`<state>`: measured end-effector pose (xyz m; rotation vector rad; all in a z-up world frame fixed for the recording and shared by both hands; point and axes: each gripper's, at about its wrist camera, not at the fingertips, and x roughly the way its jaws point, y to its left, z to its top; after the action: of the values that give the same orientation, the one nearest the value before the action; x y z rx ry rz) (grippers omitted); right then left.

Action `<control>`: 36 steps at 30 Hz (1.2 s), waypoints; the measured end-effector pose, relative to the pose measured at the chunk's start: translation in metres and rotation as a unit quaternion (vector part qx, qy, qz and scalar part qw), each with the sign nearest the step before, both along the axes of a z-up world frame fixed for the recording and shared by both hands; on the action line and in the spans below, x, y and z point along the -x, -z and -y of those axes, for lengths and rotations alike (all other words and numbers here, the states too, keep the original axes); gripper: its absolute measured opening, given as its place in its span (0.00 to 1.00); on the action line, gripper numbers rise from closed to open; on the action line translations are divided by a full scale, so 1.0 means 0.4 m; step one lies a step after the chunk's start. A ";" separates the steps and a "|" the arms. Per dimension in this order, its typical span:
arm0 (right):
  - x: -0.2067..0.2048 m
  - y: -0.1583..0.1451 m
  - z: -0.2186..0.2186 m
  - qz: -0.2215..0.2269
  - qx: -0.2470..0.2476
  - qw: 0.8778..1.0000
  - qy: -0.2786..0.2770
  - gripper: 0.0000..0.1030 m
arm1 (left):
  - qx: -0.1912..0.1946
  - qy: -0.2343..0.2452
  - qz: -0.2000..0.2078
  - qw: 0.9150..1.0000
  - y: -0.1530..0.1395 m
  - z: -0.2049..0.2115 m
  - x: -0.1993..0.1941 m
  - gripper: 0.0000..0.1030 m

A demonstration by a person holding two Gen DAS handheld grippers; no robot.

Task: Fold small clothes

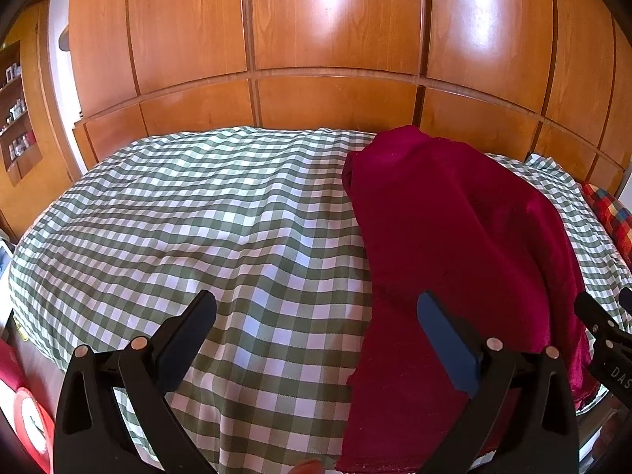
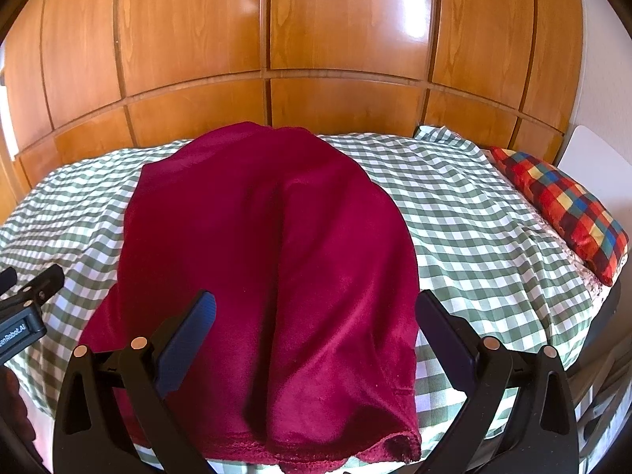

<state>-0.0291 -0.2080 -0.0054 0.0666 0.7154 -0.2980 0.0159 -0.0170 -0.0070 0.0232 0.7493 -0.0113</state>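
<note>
A dark red velvety garment [image 2: 272, 260] lies spread lengthwise on the green-and-white checked bed cover [image 2: 474, 213], its hem hanging over the near edge. In the left wrist view the same garment [image 1: 454, 245] fills the right half of the cover [image 1: 177, 217]. My left gripper [image 1: 316, 308] is open, with its right finger over the garment's left edge and its left finger over the bare cover. Above the middle of the garment, my right gripper [image 2: 316, 308] is open with nothing between its fingers. Each gripper shows at the edge of the other's view.
A wall of glossy wooden wardrobe panels [image 2: 335, 39] stands behind the bed. A multicoloured checked pillow [image 2: 561, 205] lies at the right end. Shelves with small items [image 1: 15, 118] and a red object [image 1: 27, 422] are at the far left.
</note>
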 end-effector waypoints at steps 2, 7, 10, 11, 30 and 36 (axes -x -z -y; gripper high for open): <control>-0.001 0.000 0.001 0.000 0.000 1.000 0.000 0.97 | 0.001 0.000 -0.002 1.000 0.000 0.000 -0.003 0.98; -0.001 0.003 0.012 -0.005 -0.008 1.000 -0.002 0.97 | 0.010 -0.002 -0.017 1.000 0.005 -0.006 -0.015 0.98; 0.002 0.003 0.039 -0.004 -0.022 1.000 -0.001 0.97 | 0.007 0.004 -0.016 1.000 0.008 -0.002 -0.017 0.98; 0.003 0.002 0.048 -0.004 -0.025 1.000 0.001 0.97 | 0.008 0.007 -0.015 1.000 0.009 -0.002 -0.017 0.98; -0.128 0.156 0.314 -0.115 -0.207 0.971 -0.005 0.49 | 0.142 0.075 -0.105 0.981 0.118 -0.114 -0.029 0.98; -0.129 0.058 0.253 -0.119 -0.057 0.988 -0.075 0.09 | 0.143 0.056 -0.117 0.981 0.124 -0.150 -0.039 0.98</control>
<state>0.0224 -0.3094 -0.0285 0.0870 0.9689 -0.1216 0.0317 0.0431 -0.0566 -0.2137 0.9751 -0.2315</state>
